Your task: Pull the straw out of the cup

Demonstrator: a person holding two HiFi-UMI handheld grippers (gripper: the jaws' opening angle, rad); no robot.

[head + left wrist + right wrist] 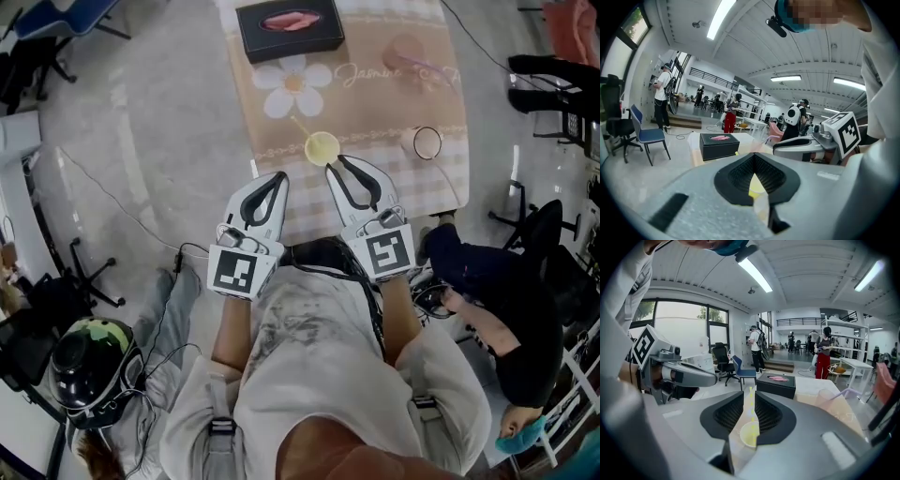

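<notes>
A pale yellow cup (322, 147) stands near the front edge of the cloth-covered table (375, 103), with a yellow straw (302, 127) leaning out of it up and to the left. My right gripper (335, 167) sits just short of the cup. In the right gripper view its jaws (749, 397) stand apart, and the cup (750, 433) and straw (750, 401) show through the gap, untouched. My left gripper (279, 176) is to the cup's left and nearer to me. Its tips (753, 157) meet, with nothing held, and the cup (756, 185) is glimpsed behind the pads.
A black tissue box (289, 28) sits at the table's far end. A pink cup with a straw (408, 52) stands far right, and a clear round cup (427, 142) near right. A seated person (506, 300) is right of the table, and a helmet (89, 361) lies lower left.
</notes>
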